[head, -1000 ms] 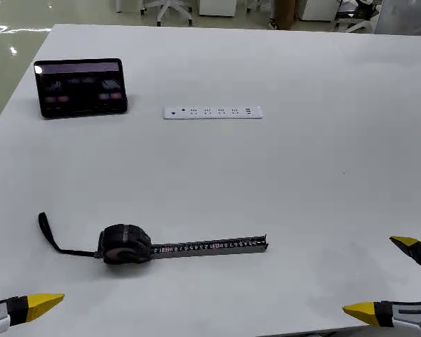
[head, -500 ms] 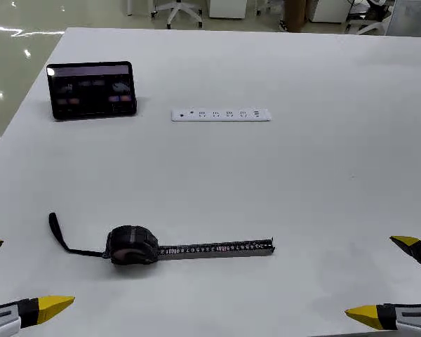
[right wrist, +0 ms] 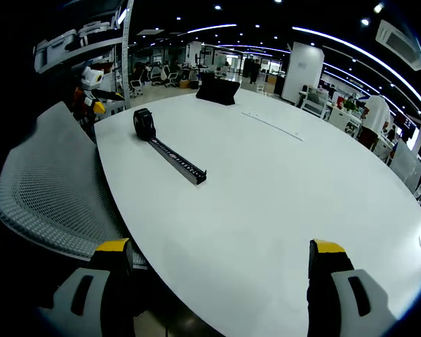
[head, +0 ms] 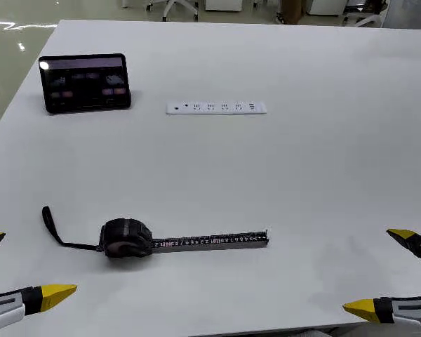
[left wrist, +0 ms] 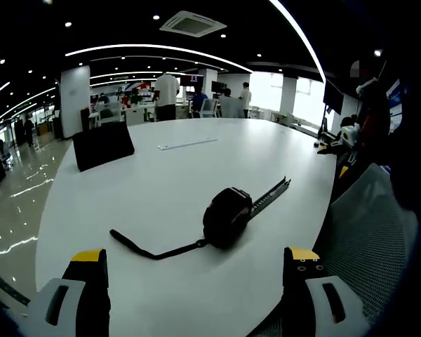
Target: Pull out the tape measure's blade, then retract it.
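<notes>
Near the front edge of the bench (head: 302,161), between the two grippers and touched by neither: the tape measure (head: 126,239), case on its side, blade (head: 210,241) already drawn out flat to the right, wrist strap (head: 56,232) trailing off to the left. Judged as the pulling-out done, the retracting yet to do. Probably laid flat to keep the blade from kinking and to leave the case free for a grasp.

Left gripper (head: 31,263) low at the bench's near-left corner, jaws wide apart and holding nothing, aimed toward the case, perhaps to pin it. Right gripper (head: 373,270) at the near-right corner, jaws likewise spread wide and empty, well apart from the blade's hooked end. Placed, by the look of it, to meet that end.

From the head view: the whole layout from above, with a dark tablet (head: 84,83) propped at the far left and a white power strip (head: 216,107) lying farther back, both well clear of the work. From the left gripper view instead: the case seen from the strap side, roughly centred between the yellow-tipped jaws, plus people (left wrist: 166,88) standing in the room beyond the bench. From the right gripper view: the blade seen from its hooked end, case behind it — and a grey mesh chair (right wrist: 49,182) beside the bench's edge.
</notes>
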A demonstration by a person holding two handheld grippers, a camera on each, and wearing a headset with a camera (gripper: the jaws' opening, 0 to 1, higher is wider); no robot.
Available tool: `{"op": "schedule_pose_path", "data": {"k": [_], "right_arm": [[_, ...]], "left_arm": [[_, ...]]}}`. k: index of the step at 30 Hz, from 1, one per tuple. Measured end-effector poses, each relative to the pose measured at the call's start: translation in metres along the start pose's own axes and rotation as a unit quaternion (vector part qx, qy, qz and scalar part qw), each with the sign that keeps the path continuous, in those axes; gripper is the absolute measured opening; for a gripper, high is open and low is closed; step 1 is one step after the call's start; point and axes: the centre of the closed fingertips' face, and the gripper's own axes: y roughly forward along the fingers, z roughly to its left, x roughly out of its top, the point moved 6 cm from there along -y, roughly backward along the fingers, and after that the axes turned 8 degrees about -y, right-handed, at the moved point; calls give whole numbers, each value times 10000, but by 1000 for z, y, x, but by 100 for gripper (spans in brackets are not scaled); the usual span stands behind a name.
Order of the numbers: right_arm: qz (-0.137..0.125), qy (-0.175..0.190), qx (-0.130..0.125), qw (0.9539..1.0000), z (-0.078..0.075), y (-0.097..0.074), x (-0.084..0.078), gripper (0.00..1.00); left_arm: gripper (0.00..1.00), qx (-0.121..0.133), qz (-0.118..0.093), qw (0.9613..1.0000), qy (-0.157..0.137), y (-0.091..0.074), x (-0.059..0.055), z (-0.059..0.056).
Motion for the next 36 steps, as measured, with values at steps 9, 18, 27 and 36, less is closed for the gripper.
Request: {"op": "schedule_pose_path", "data": {"k": [9, 18, 27, 36], "right_arm": [[71, 128, -1, 9999, 0, 1, -2, 100], [23, 51, 39, 10000, -2, 10, 10, 100], [33, -169, 229, 9996, -5, 35, 31, 100], [68, -478, 397, 9980, -15, 60, 39, 100]], "left_arm": [[100, -26, 132, 9999, -73, 6, 6, -7], [100, 233, 7, 9986, -480, 19, 29, -14], [100, 388, -157, 9945, -962, 54, 43, -39], [100, 603, -163, 9900, -1265, 81, 45, -57]]}}
